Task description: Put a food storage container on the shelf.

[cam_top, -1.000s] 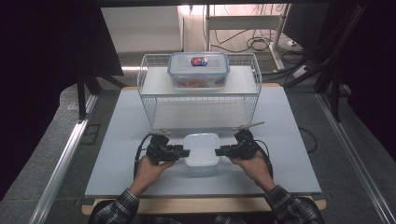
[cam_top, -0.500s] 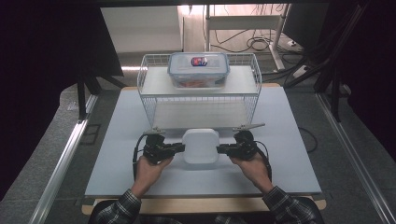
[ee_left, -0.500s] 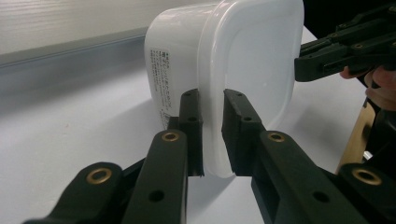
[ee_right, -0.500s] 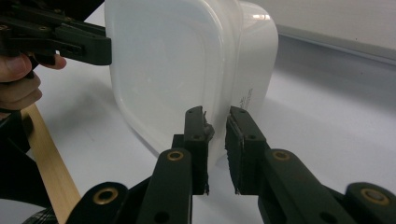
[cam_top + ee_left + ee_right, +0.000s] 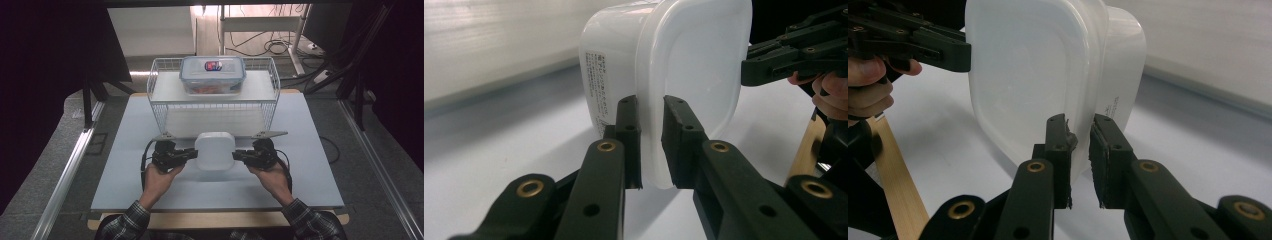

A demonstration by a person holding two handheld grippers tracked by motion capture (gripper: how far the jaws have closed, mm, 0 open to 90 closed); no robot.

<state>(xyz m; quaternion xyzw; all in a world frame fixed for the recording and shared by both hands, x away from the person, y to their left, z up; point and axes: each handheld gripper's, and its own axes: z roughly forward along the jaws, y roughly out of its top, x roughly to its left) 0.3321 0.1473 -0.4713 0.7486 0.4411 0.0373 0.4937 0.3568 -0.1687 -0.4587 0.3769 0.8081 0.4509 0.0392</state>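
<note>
While both hands steady it from opposite sides, the white lidded container (image 5: 215,151) is held tipped on edge above the near half of the grey table (image 5: 125,165), just in front of the wire rack (image 5: 160,107). Left gripper (image 5: 191,154): jaws just closed, clamped on the container's lid rim at its left side; right gripper (image 5: 239,156): jaws likewise just closed, pinching the same rim opposite. On the rack's shelf, well apart from the grippers, sits a clear lidded box (image 5: 212,75) with coloured contents.
</note>
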